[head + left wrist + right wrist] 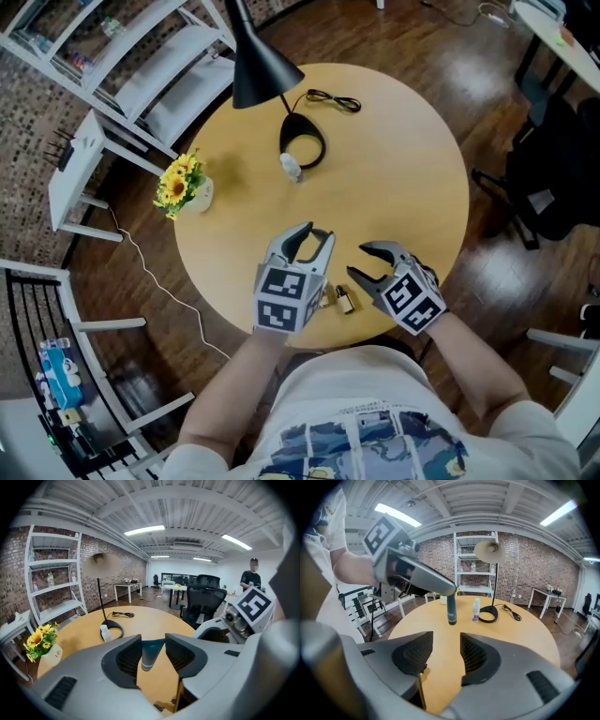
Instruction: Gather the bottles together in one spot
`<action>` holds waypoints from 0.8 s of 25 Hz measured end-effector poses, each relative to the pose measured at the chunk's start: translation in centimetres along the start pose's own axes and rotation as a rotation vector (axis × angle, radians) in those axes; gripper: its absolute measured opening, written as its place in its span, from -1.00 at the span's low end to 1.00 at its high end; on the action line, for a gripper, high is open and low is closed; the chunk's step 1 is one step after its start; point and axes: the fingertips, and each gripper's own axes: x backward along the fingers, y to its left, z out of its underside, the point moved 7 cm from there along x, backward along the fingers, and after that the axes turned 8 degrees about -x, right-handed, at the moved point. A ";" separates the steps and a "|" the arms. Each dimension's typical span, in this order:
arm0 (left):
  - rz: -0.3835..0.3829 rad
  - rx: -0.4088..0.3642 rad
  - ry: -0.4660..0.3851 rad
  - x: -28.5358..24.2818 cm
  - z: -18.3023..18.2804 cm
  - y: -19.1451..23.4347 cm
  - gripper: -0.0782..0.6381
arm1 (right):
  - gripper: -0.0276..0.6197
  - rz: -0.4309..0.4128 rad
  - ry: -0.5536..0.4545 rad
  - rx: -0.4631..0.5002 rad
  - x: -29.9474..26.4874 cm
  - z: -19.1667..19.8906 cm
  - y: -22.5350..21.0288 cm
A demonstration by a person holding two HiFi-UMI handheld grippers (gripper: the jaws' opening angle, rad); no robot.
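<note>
My left gripper (317, 234) is shut on a slim teal bottle (149, 653), which hangs between its pads with its grey end down. The right gripper view shows that same teal bottle (451, 611) held upright under the left gripper (440, 588), with its lower end close to the tabletop. A small white bottle (292, 167) stands beside the lamp base (303, 148), and the right gripper view also shows this white bottle (476, 610). A small amber bottle (344, 300) lies near the table's front edge, between the two grippers. My right gripper (361, 261) is open, nothing between its jaws (446, 653).
The round wooden table (412, 187) carries a black desk lamp (258, 61), its cable (333, 98) and a white pot of yellow flowers (183, 183). White shelving (141, 66) stands to the left. An office chair (206, 597) and a standing person (253, 576) are beyond the table.
</note>
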 end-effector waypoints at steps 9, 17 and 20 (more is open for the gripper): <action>-0.222 0.184 0.012 -7.7 3.8 10.1 -0.32 | -0.26 0.080 -0.031 -0.183 4.2 4.6 -4.3; -0.256 0.287 -0.017 -13.7 6.8 13.8 -0.32 | -0.26 0.129 -0.029 -0.240 4.9 7.4 -6.8; -0.253 0.287 -0.004 -15.0 7.3 14.1 -0.33 | -0.26 0.125 -0.010 -0.257 4.8 8.2 -7.1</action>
